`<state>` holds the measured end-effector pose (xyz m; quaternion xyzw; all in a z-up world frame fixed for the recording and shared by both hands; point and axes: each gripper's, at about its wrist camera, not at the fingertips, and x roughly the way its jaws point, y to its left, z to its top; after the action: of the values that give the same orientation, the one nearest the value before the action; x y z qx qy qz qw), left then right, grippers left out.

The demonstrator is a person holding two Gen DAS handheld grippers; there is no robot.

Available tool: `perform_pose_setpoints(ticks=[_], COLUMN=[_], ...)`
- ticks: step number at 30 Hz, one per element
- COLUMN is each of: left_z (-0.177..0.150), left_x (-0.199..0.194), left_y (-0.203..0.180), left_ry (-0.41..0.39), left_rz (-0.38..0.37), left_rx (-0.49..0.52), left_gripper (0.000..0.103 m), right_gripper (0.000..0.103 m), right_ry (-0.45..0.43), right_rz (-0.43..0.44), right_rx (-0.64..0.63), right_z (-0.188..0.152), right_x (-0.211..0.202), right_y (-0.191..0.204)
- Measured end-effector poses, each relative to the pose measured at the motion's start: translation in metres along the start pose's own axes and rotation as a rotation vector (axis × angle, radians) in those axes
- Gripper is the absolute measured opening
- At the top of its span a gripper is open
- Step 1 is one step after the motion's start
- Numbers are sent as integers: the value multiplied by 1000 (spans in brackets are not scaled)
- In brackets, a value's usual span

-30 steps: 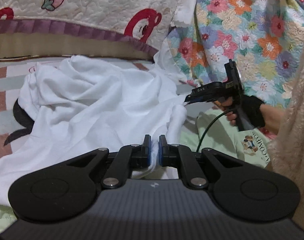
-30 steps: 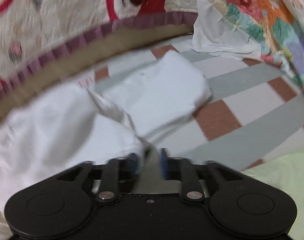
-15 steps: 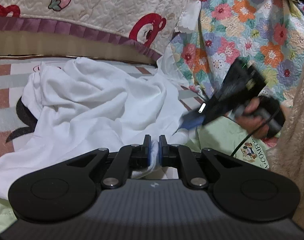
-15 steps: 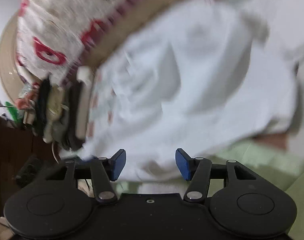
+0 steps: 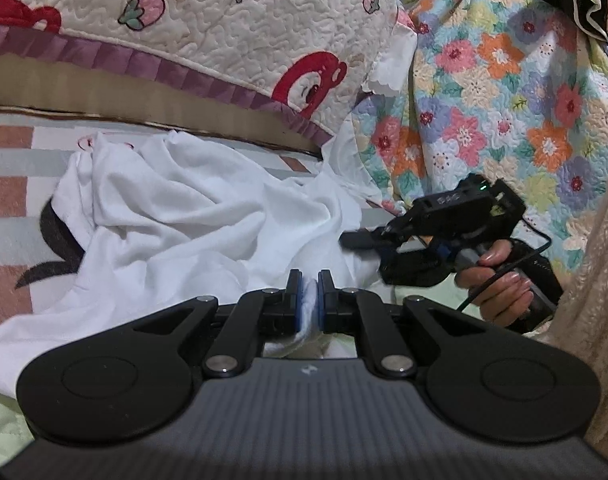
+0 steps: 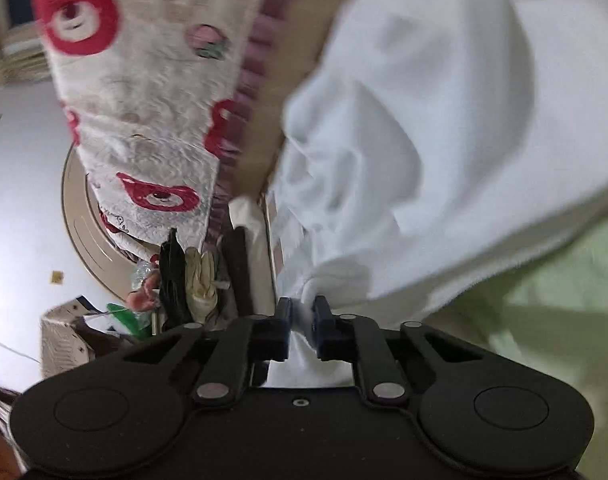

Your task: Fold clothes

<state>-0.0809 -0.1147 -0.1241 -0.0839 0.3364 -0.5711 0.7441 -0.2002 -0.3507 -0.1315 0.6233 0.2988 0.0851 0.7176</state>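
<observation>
left wrist: both grippers [image 5: 310, 280] [image 6: 302, 308] pinch white garment [image 5: 191, 216]

One white garment [image 5: 191, 216], two quilts — one bear-print [image 5: 231, 28], one floral [image 5: 504, 92] — two claws.

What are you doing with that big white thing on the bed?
A person is folding a white garment that lies crumpled on the checked bedsheet. The left gripper is shut on a pinch of its near edge. The right gripper has just been closing, and white cloth now sits pinched between its pads too. So both grippers hold the garment, and it is not yet folded.
</observation>
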Motion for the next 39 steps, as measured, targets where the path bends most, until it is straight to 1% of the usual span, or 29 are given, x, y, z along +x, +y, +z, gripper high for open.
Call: perform_pose_setpoints(ticks=[2, 3, 4, 5, 6, 8, 10, 12, 14, 15, 16, 17, 19, 20, 21, 22, 23, 24, 25, 26, 28, 29, 31, 32, 37, 38, 39], left_z=[0, -1, -1, -1, -2, -4, -5, -6, -7, -5, -3, 1, 8, 12, 15, 17, 18, 20, 22, 23, 22, 21, 20, 20, 22, 22, 22], left_x=[-1, -1, -1, 0, 0, 1, 1, 7, 19, 29, 37, 39, 42, 35, 29, 21, 14, 7, -1, -7, -11, -13, -14, -13, -8, -8, -9], left_y=[0, -1, -3, -4, -7, -12, -17, -20, -21, -21, -22, -24, -29, -26, -22, -14, -7, 1, 9, 17, 28, 33, 41, 44, 55, 55, 56], left_ry=[-9, -9, -9, -9, -11, -30, -58, -75, -79, -50, -24, -11, 10, -16, -41, -61, -80, -100, -120, -136, -142, -145, -149, -152, -165, -166, -166], left_rz=[18, 32, 46, 61, 81, 108, 105, 90, 80, 105, 134, 195, 314, 358, 397, 408, 418, 428, 438, 449, 472, 479, 481, 478, 482, 481, 478], left_rx=[3, 20, 37, 55, 77, 114, 147, 176, 203, 218, 235, 260, 307, 306, 301, 268, 234, 201, 167, 135, 91, 69, 30, 14, -25, -28, -33], left_gripper=[9, 10, 13, 21, 38, 59, 63, 76, 81, 76, 59, 6, 5, 5, 5, 5, 5, 5, 5, 5, 5, 5, 5, 5, 5, 5, 5], right_gripper=[12, 11, 11, 11, 11, 11, 11, 11, 11, 11, 11, 10, 11, 15, 16, 19, 36, 50, 51, 51, 51, 51, 51, 50, 51, 51, 51], right_ry=[-25, -34, -41, -41, -40, -28, -10, 12, 55, 73, 91, 96, 18, -29, -102, -179, -250, -298, -312, -294, -257, -234, -163, -132, -90, -87, -65], right_rz=[7, 17, 23, 15, 9, 5, 8, 13, 33, 38, 42, 38, -31, -66, -110, -168, -234, -332, -442, -548, -759, -850, -939, -975, -1022, -1031, -1037], right_rx=[-100, -151, -200, -242, -282, -340, -388, -428, -480, -512, -543, -565, -549, -534, -507, -496, -488, -500, -531, -568, -638, -677, -791, -841, -970, -1018, -1087], right_z=[1, 2, 3, 5, 5, 6, 6, 4, 1, -2, -4, -5, 2, 6, 14, 20, 26, 29, 30, 27, 21, 18, 4, -1, -4, -4, -4], right_x=[-4, -6, -9, -11, -12, -13, -8, -4, 0, 3, 5, 7, 2, -2, -11, -23, -35, -44, -49, -48, -44, -41, -23, -14, 21, 25, 31], right_y=[19, 27, 35, 41, 47, 54, 60, 65, 72, 77, 82, 87, 92, 94, 93, 89, 85, 80, 76, 70, 58, 52, 42, 37, 27, 29, 31])
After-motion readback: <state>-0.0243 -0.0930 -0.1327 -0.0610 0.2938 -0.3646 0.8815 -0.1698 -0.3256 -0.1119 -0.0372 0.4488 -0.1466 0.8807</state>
